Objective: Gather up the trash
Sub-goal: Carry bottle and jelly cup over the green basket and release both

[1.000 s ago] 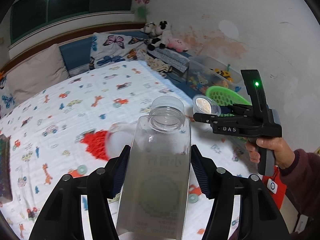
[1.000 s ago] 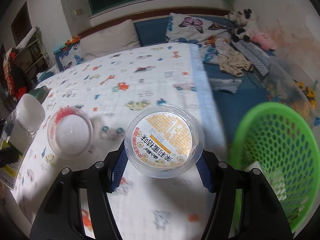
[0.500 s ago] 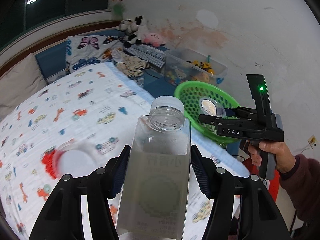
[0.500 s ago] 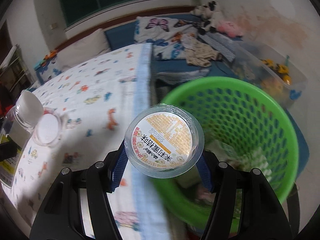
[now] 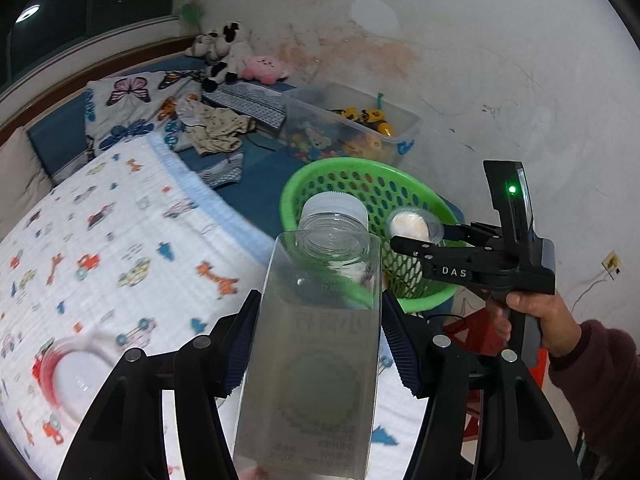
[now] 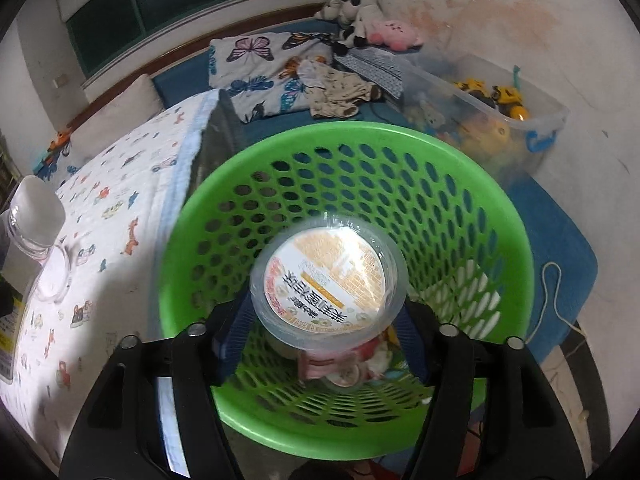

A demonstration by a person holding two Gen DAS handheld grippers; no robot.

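My left gripper (image 5: 318,334) is shut on a clear square plastic bottle (image 5: 316,340) with a white cap, held over the bed's edge. My right gripper (image 6: 326,322) is shut on a round clear plastic cup (image 6: 328,272) with an orange-and-white label lid, held over the mouth of the green mesh basket (image 6: 400,148). The left wrist view shows that cup (image 5: 414,224) and the right gripper (image 5: 420,236) over the basket (image 5: 316,184). Some trash (image 6: 340,364) lies in the basket's bottom.
A clear round lid with a red rim (image 5: 72,364) lies on the car-print bedsheet (image 5: 100,240). A clear bin of toys (image 5: 352,128) stands behind the basket by the wall. Pillows, clothes and plush toys (image 5: 228,56) lie at the bed's head.
Both grippers have swung right from the bed toward the basket. The cup has moved from beside the basket to over its opening. The bottle now sits nearer the basket.
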